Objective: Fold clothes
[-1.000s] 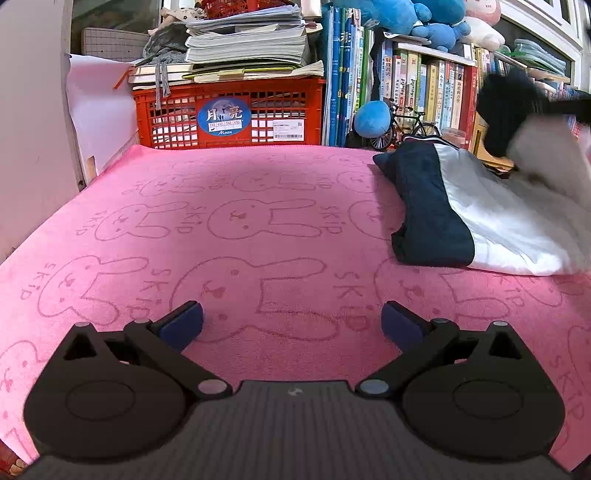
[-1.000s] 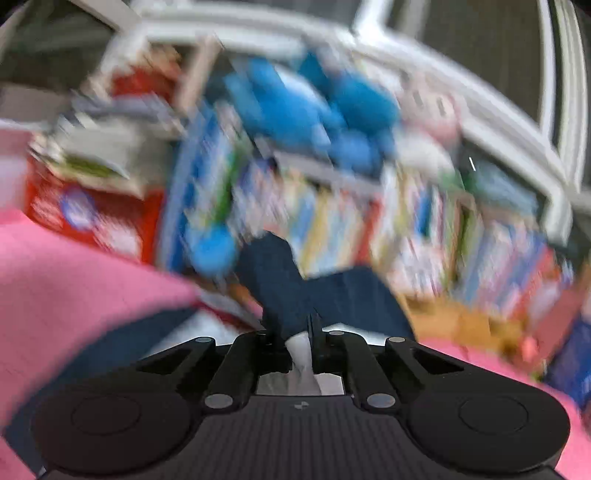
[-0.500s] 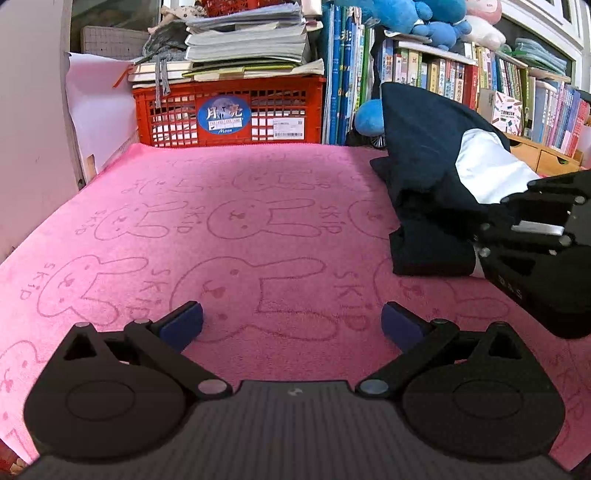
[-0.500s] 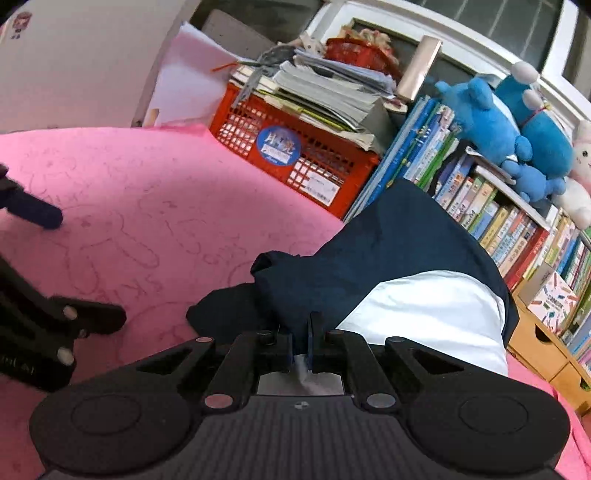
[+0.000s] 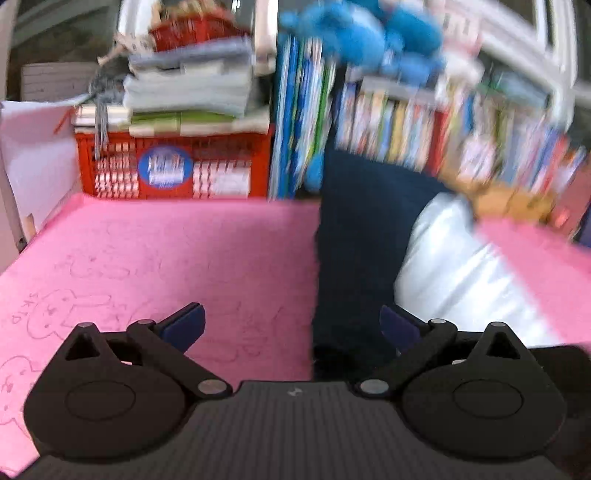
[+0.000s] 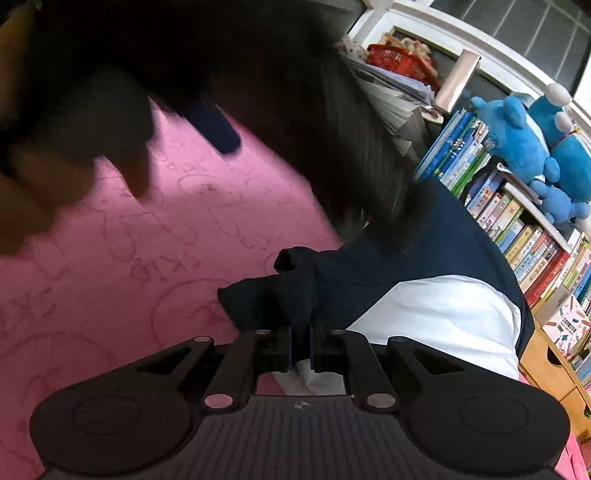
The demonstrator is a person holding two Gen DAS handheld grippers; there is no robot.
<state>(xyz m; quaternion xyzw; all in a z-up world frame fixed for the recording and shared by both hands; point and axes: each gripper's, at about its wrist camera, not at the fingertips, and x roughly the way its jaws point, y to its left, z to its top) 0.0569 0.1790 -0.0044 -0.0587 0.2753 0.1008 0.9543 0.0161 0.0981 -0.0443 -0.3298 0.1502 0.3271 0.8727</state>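
Left wrist view motion-blurred: book spines, blue plush toys and crate label unreadable. Navy-and-white garment near edge hidden behind left gripper. Right wrist view: dark blurred mass covers upper left, identity unclear. Garment's pinched edge hidden between right gripper fingers. Shelf books cut off at right.

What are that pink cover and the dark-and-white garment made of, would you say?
The pink cover looks like soft matte towelling, fuzzy, with bunny outlines pressed in. The garment, pinched in the right tongs, seems thin knit fabric: limp, creased, dull.
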